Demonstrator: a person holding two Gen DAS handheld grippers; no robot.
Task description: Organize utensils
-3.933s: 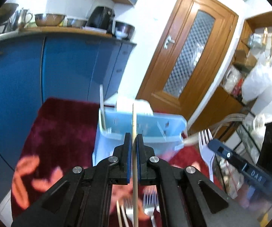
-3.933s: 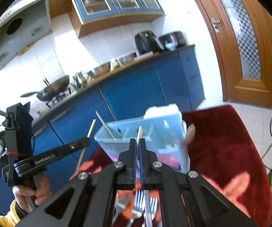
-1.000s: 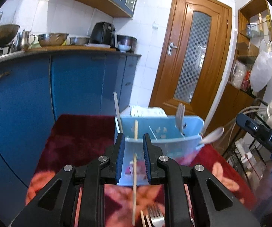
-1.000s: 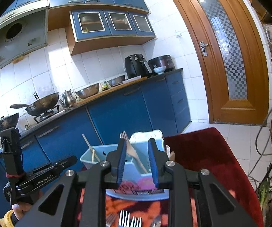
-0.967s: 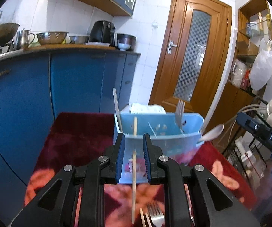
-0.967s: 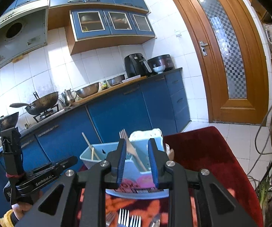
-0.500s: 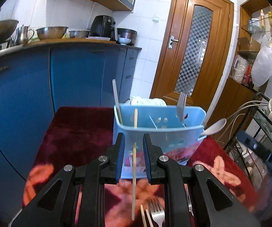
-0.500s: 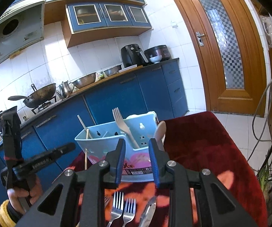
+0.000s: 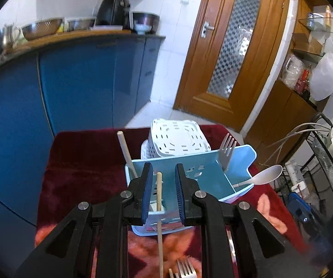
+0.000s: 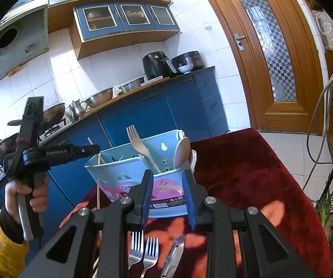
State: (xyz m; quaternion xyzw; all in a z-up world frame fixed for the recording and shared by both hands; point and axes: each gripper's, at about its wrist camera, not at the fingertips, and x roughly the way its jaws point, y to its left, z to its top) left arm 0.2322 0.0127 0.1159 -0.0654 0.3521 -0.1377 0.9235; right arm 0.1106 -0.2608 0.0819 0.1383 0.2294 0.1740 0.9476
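Observation:
A light blue caddy (image 9: 242, 155) (image 10: 120, 171) stands on the red cloth. It holds a beige fork (image 9: 227, 150) (image 10: 138, 143), a pale spoon (image 9: 266, 175) (image 10: 181, 150) and a wooden chopstick (image 9: 125, 150). My left gripper (image 9: 164, 173) (image 10: 96, 148) is open at the caddy's near left corner. A second chopstick (image 9: 159, 197) (image 10: 98, 185) stands upright between its jaws, outside the caddy wall, and neither pad touches it. My right gripper (image 10: 167, 192) is open and empty in front of the caddy. Below it lie two metal forks (image 10: 143, 250) and a metal utensil (image 10: 173, 254).
A white perforated basket (image 9: 178, 139) sits upside down behind the caddy. The red cloth (image 10: 247, 173) ends at edges on the left and far side. Blue cabinets (image 9: 85, 81) stand beyond. A wire rack and cables (image 9: 317, 143) stand to the right.
Both grippers have let go: the fork now stands in the caddy. Over the last second the left gripper tipped down and moved in over the caddy, while the right one sank slightly.

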